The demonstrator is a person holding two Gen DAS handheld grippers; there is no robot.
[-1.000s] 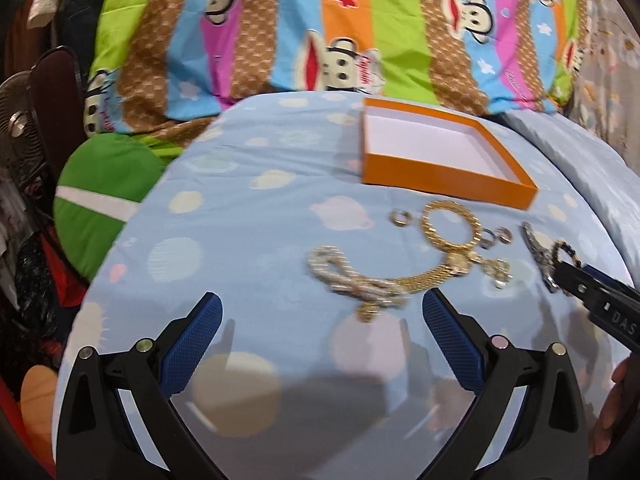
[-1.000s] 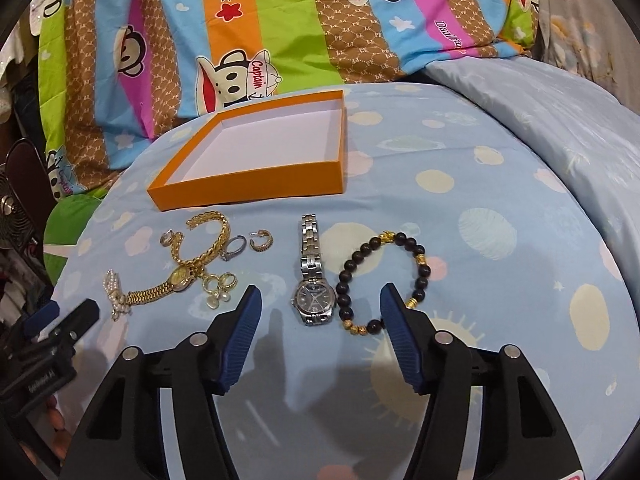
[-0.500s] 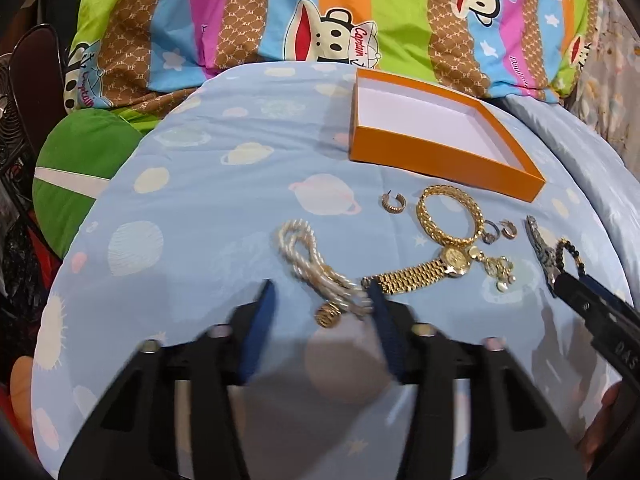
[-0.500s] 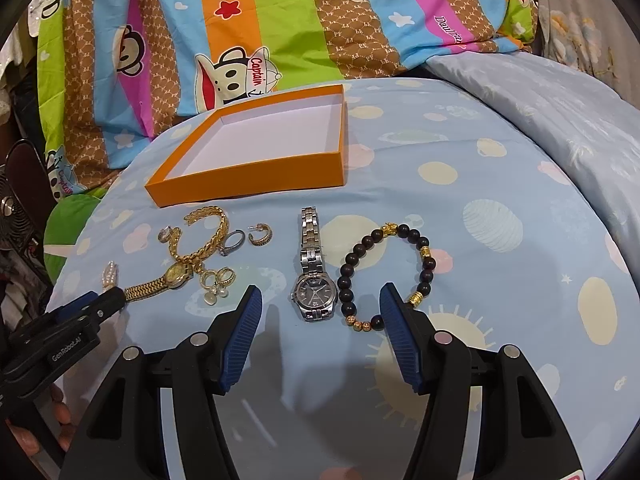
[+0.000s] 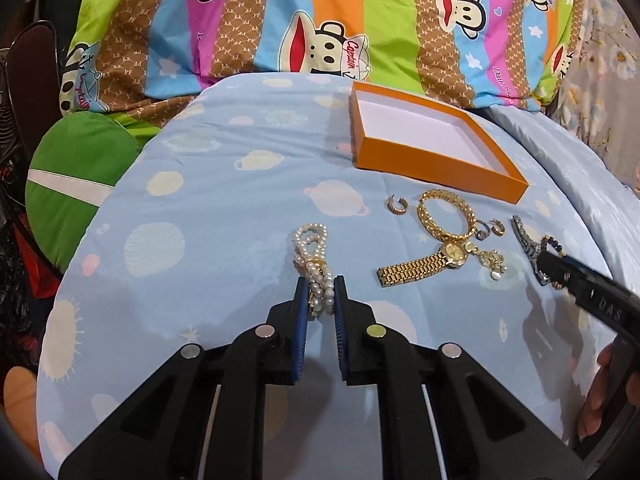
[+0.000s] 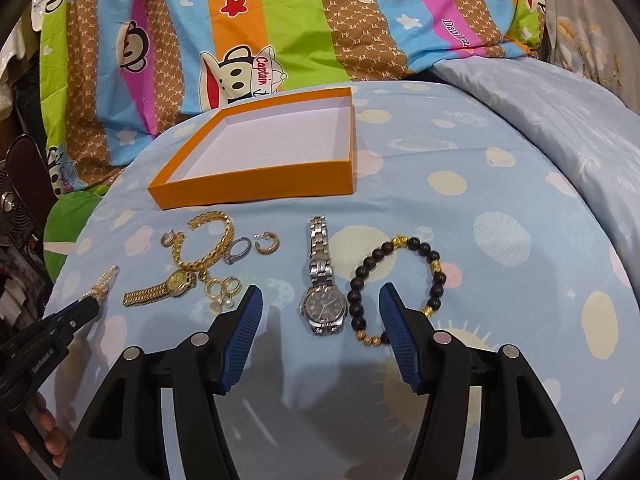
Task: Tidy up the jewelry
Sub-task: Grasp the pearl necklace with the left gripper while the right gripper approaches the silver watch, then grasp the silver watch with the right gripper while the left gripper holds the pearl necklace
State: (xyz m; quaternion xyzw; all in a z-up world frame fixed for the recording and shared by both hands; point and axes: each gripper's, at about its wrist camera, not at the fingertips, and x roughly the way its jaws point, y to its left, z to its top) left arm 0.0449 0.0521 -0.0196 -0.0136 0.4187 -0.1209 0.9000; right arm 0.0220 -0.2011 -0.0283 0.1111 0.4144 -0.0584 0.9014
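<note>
Between left gripper [image 5: 321, 294] pads: pearl bracelet [image 5: 314, 258], jaws closing on its near end; long axis runs straight ahead.

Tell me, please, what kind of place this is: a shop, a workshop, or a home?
Most likely a home bedroom. The jewelry lies on a pale blue bedsheet printed with planets, a striped cartoon-monkey blanket is bunched behind the orange box, and a green cushion sits at the side.
</note>
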